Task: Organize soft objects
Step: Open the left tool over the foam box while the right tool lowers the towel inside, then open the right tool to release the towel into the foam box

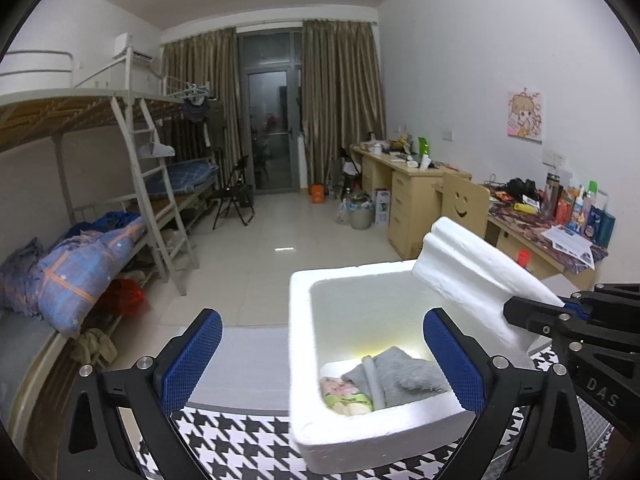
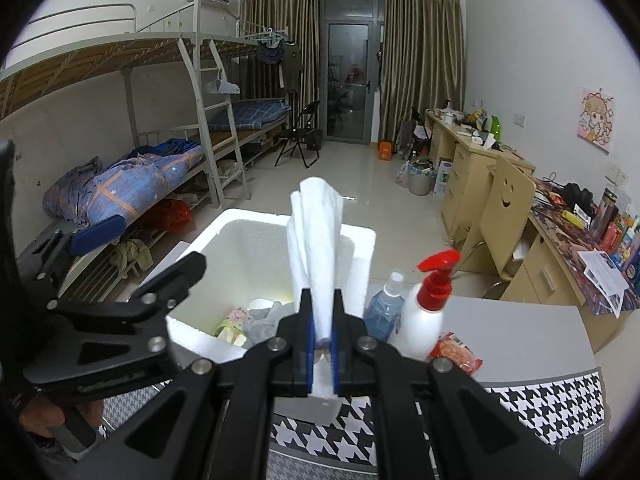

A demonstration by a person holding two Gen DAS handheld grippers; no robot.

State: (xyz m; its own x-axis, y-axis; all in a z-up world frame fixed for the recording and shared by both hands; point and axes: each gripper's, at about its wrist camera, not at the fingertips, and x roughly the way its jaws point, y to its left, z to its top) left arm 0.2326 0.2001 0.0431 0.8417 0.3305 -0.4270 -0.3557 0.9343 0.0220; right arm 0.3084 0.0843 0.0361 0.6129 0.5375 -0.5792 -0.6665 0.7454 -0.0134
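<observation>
A white foam box (image 1: 300, 320) stands open on a houndstooth tablecloth. Inside it lie a folded grey towel (image 1: 404, 372) and a floral cloth (image 1: 344, 392). My left gripper (image 1: 322, 316) is open wide, its blue pads either side of the box's near left part, with nothing gripped. My right gripper (image 2: 322, 300) is shut on the white foam lid (image 2: 316, 240), which it holds tilted up over the right side of the box (image 2: 192, 332). In the left wrist view that lid (image 1: 472, 276) slants over the rim from the right gripper (image 1: 516, 308). The left gripper (image 2: 148, 248) shows at the left of the right wrist view.
Right of the box stand a clear water bottle (image 2: 382, 312) and a white pump bottle with a red top (image 2: 424, 320), with a red snack packet (image 2: 456, 354) beside them. Bunk beds (image 1: 80, 256) line the left wall; desks and a wooden chair (image 2: 504, 208) line the right.
</observation>
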